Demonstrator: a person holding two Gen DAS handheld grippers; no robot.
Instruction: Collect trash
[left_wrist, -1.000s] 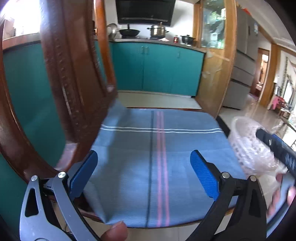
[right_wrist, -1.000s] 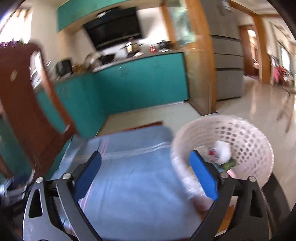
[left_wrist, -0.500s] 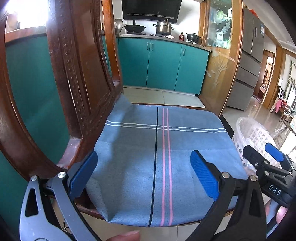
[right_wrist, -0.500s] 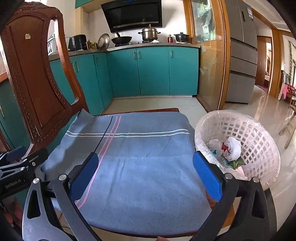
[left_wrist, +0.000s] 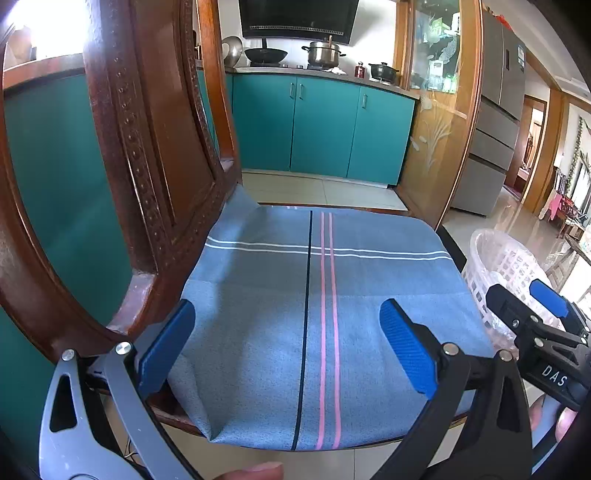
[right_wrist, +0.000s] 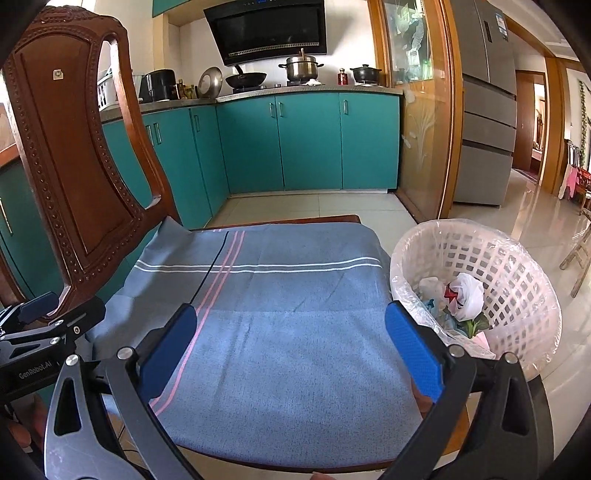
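A white lattice basket (right_wrist: 517, 291) lined with clear plastic stands on the floor right of the chair; it also shows in the left wrist view (left_wrist: 502, 258). Inside it lie crumpled white bags (right_wrist: 466, 295), green scraps and other trash. My left gripper (left_wrist: 286, 343) is open and empty above the front of the blue striped cloth (left_wrist: 317, 306) on the chair seat. My right gripper (right_wrist: 291, 347) is open and empty above the same cloth (right_wrist: 288, 317), left of the basket. No loose trash shows on the cloth.
The carved wooden chair back (right_wrist: 70, 155) rises at the left. Teal kitchen cabinets (right_wrist: 306, 140) with pots on the counter stand behind. A wooden glass door frame (right_wrist: 424, 110) and a grey fridge (right_wrist: 484, 110) are at the right. Tiled floor (right_wrist: 498, 221) surrounds the chair.
Both grippers have steadied and drawn back to the chair's front edge. The right gripper swung from over the basket to over the cloth. Both stayed open.
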